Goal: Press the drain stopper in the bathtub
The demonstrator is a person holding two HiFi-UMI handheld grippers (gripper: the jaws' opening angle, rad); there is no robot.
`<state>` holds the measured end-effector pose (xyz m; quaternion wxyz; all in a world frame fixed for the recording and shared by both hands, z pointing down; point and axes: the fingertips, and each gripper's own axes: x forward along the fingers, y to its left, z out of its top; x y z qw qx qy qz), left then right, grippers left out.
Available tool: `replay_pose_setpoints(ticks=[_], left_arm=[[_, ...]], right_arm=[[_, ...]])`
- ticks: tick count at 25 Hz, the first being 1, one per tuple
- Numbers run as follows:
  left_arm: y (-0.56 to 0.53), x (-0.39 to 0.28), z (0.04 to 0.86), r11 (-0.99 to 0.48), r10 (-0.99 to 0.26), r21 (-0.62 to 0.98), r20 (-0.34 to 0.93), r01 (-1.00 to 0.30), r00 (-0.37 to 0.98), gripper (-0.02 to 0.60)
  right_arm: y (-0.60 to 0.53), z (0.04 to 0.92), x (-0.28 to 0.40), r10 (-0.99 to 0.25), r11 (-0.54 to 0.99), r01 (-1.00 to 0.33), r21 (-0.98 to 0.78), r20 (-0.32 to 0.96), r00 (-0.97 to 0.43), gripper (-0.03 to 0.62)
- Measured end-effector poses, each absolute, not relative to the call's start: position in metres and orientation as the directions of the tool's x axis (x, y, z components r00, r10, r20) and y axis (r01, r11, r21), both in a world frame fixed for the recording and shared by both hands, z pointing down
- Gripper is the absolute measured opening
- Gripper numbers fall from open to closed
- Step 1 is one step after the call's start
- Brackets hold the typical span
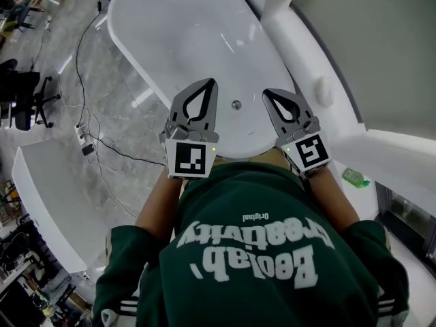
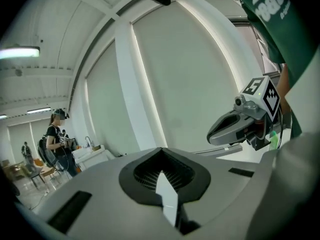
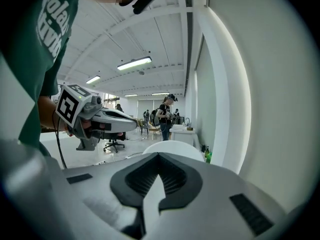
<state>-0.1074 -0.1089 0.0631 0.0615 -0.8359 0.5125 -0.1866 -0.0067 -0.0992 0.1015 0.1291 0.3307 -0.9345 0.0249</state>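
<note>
There is one white bathtub (image 1: 170,19) with one drain stopper (image 1: 236,104) in it. Two grippers show, the left gripper (image 1: 210,82) and the right gripper (image 1: 266,92), each with two fingers (image 1: 182,102). One green bottle (image 1: 354,177) and one round white knob (image 1: 322,90) sit on the ledges. One person (image 1: 272,251) in a green top is seen from above.
</note>
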Motion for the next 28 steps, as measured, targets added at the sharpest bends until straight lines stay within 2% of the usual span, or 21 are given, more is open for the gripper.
replay_pose_setpoints(ticks=[12, 28], left_arm=[[-0.086, -0.11, 0.013, -0.461, -0.887, -0.304, 0.153, -0.834, 0.435, 0.006], [-0.084, -0.105, 0.001, -0.473, -0.879, -0.313, 0.11, -0.824, 0.463, 0.006]], right_arm=[[-0.089, 0.049, -0.014, -0.633, 0.772, -0.634, 0.037, 0.134, -0.763, 0.014], [-0.09, 0.044, -0.013, -0.644, 0.764, -0.641, 0.072, 0.14, -0.752, 0.014]])
